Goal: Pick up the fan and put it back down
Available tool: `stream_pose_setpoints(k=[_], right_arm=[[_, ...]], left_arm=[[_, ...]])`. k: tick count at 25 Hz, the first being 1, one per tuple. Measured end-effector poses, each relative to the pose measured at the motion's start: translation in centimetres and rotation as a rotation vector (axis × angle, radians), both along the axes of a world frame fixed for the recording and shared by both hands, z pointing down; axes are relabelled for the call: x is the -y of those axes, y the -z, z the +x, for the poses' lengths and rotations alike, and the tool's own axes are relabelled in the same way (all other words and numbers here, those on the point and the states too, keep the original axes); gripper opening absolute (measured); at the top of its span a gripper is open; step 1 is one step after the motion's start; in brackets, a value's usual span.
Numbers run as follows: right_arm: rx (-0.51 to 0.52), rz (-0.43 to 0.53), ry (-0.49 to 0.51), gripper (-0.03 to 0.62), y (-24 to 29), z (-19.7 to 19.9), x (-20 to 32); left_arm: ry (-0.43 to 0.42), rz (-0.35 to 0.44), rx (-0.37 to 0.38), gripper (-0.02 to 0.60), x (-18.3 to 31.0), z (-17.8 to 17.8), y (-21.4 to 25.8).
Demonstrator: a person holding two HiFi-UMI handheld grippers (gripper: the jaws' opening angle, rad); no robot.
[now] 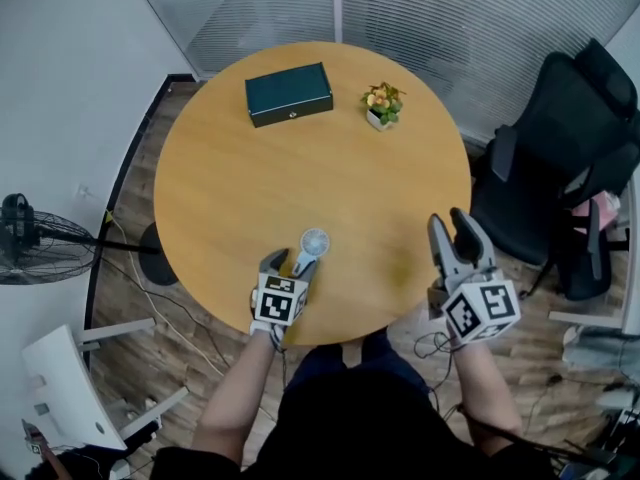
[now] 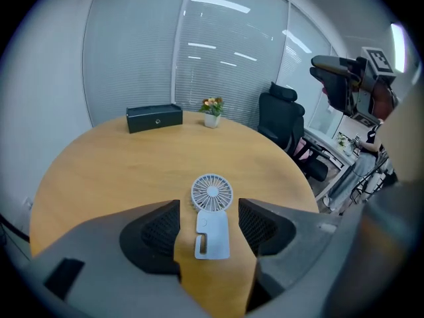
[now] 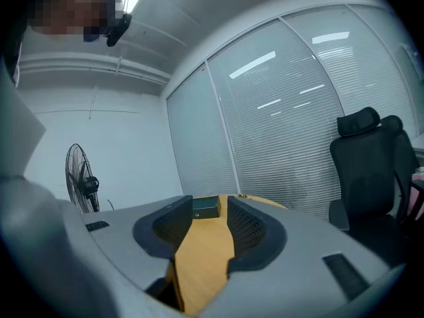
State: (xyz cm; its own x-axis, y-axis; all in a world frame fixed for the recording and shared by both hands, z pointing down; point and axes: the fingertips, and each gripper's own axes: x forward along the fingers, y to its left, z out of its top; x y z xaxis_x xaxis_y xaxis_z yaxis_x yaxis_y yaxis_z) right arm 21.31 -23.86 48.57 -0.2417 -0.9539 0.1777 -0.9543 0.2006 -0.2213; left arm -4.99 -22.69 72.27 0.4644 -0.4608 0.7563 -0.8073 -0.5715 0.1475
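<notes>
A small white handheld fan [image 1: 314, 242] lies flat on the round wooden table [image 1: 240, 188] near its front edge, round head pointing away from me. My left gripper [image 1: 290, 265] reaches down over it, open, with one jaw on each side of the handle. In the left gripper view the fan [image 2: 212, 192] lies between the pads [image 2: 161, 229] with bare table showing on both sides, so nothing presses on it. My right gripper [image 1: 455, 236] hovers at the table's right edge, open and empty; between its jaws [image 3: 209, 227] I see only tabletop.
A dark green box [image 1: 289, 93] and a small potted plant [image 1: 382, 104] stand at the table's far side. A black office chair [image 1: 560, 178] is to the right, a standing floor fan [image 1: 30, 243] to the left. Cables run over the floor under the table's left edge.
</notes>
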Motion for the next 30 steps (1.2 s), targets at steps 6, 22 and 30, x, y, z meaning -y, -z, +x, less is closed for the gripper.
stream_pose_setpoints(k=[6, 22, 30], right_arm=[[0.015, -0.036, -0.021, 0.167, -2.0, 3.1, 0.8], [0.02, -0.084, -0.069, 0.158, -4.6, 7.8, -0.5], [0.017, -0.08, -0.07, 0.15, -4.3, 7.8, -1.7]], left_arm=[[-0.002, -0.063, 0.046, 0.272, 1.0, 1.7, -3.0], [0.012, -0.161, 0.149, 0.273, 1.2, 3.2, -7.9], [-0.009, -0.08, 0.144, 0.215, 2.2, 3.7, -6.6]])
